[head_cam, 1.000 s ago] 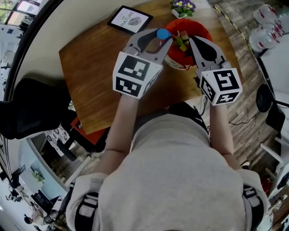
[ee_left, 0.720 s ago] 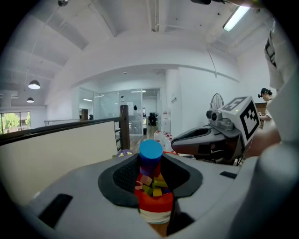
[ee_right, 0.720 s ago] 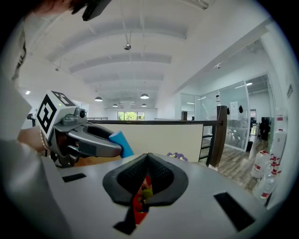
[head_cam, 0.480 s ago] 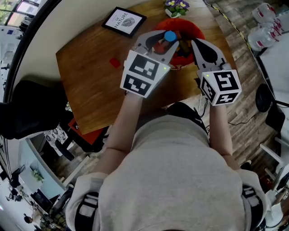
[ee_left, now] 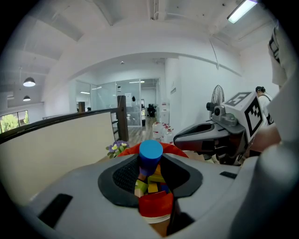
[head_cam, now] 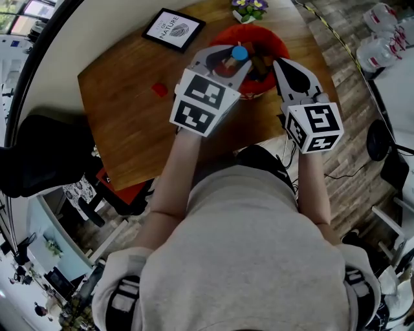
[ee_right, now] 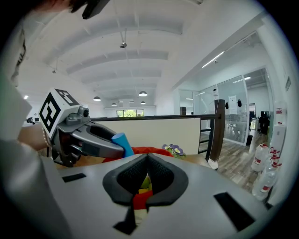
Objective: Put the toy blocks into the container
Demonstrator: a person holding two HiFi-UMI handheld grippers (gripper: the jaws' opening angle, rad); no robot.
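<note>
Blue block [head_cam: 240, 52] clamped in left gripper [ee_left: 151, 162] and closed, empty right gripper [ee_right: 147, 158] partly hide red container [head_cam: 284, 46]

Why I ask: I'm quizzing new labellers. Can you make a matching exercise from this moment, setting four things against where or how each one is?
Things:
1. blue cylinder
2. small red block
3. framed picture
4. right gripper

States:
A. lying on the tabletop, left of the red container
B. gripped in the jaws of the left gripper, over the container
C. jaws together, nothing held
D. at the table's far edge, left of the flowers

Pairs: 1-B, 2-A, 3-D, 4-C.
</note>
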